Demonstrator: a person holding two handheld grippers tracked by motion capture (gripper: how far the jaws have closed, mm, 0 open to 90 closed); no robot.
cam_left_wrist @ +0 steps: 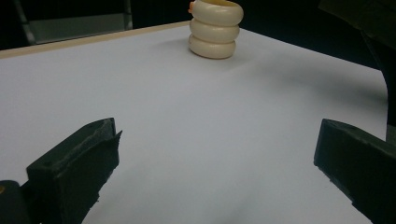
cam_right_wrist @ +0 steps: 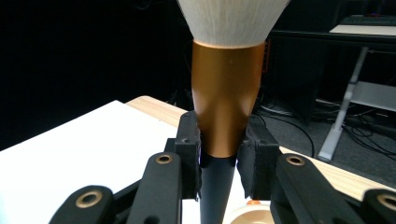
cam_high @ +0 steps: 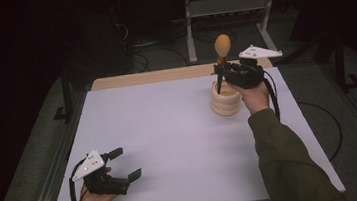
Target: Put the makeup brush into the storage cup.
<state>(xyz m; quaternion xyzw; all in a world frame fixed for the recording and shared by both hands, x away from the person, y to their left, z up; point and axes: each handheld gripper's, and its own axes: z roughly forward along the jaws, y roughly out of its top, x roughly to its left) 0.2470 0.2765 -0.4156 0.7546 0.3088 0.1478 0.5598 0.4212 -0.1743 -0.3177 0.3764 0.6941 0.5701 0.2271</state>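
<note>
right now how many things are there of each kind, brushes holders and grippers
brush: 1, clamped upright in the right gripper
ringed cream holder: 1, standing on the white table
grippers: 2, the left gripper open with nothing between its jaws
total: 4

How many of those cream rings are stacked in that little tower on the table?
3 show: the bottom ring lies on the table, the middle ring on it, the top ring above; more may be hidden.
</note>
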